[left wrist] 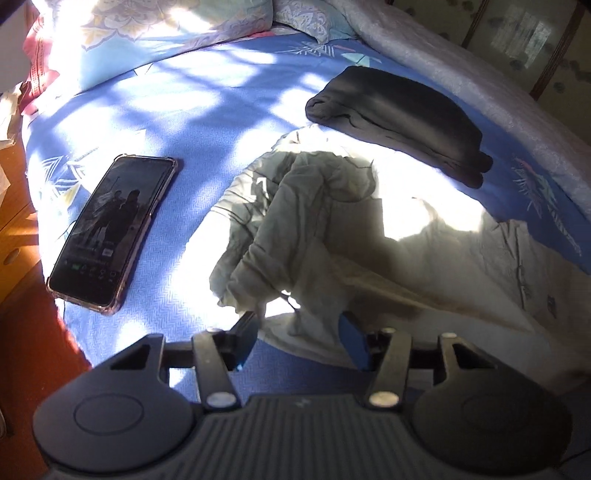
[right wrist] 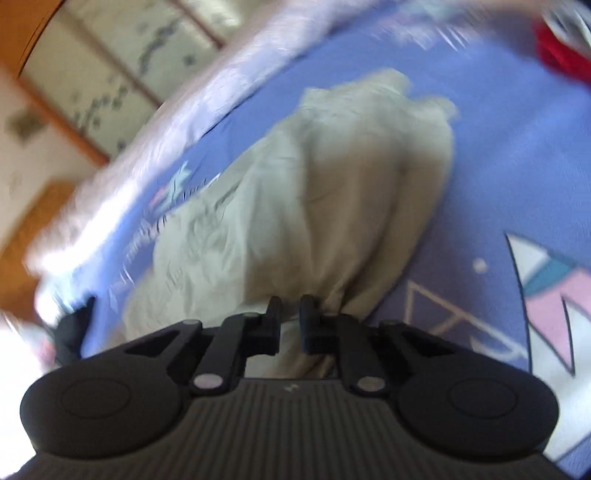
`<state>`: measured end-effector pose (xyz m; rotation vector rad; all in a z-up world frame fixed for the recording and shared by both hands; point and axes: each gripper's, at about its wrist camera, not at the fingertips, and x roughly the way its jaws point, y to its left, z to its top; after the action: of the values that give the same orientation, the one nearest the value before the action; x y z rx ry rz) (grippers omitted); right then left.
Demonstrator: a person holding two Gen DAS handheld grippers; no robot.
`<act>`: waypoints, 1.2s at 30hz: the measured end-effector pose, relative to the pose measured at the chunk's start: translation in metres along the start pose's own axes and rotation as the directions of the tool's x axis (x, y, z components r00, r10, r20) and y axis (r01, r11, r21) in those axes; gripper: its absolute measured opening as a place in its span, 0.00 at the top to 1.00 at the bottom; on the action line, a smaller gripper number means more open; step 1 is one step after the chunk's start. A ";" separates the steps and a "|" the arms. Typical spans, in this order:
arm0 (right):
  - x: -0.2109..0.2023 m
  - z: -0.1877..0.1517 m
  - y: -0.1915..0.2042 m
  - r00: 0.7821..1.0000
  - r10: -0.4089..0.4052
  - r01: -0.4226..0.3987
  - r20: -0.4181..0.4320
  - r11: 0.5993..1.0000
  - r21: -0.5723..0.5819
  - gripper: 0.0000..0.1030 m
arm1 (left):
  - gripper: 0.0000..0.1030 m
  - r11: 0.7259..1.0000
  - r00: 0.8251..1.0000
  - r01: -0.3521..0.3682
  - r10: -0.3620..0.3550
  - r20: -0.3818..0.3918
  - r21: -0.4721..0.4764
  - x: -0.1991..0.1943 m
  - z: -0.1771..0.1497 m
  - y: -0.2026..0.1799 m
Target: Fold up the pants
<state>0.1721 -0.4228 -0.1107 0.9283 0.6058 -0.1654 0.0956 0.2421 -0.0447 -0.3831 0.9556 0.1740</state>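
Note:
Pale khaki pants (left wrist: 332, 236) lie crumpled on the blue patterned bedsheet (left wrist: 192, 122), partly in bright sun. My left gripper (left wrist: 299, 325) is open at the pants' near edge, with cloth lying between and over its fingers. In the blurred right wrist view, my right gripper (right wrist: 291, 314) is shut on a bunched edge of the pants (right wrist: 332, 192), which stretch away from it across the sheet.
A phone (left wrist: 114, 232) in a clear case lies on the sheet at left. A folded dark garment (left wrist: 402, 118) lies behind the pants. Pillows (left wrist: 166, 33) and a grey blanket (left wrist: 480, 85) line the far side. The bed edge and wooden floor (left wrist: 22, 288) are at left.

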 end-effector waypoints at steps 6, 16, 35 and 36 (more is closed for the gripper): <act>-0.056 0.027 -0.030 0.977 -0.070 0.071 0.200 0.997 0.001 0.48 | 0.21 0.978 0.986 0.157 -0.164 -0.040 -0.136 -0.016 -0.026 0.011; 0.023 0.072 -0.025 0.977 -0.130 0.113 0.170 0.988 0.105 0.33 | 0.25 0.916 0.975 0.199 -0.222 -0.027 -0.348 0.047 -0.009 0.007; -0.234 -0.030 -0.041 0.881 -0.242 0.305 0.406 0.947 -0.098 0.96 | 0.93 0.975 0.977 0.207 -0.211 -0.040 -0.077 -0.020 0.045 0.013; -0.252 -0.046 -0.053 0.874 -0.265 0.322 0.407 0.944 -0.078 0.96 | 0.93 0.980 0.978 0.194 -0.197 -0.068 -0.053 -0.016 0.037 0.015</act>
<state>-0.0750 -0.4482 -0.0286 0.6321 0.3752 -0.5631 0.1102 0.2706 -0.0163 -0.5262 0.9812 0.0027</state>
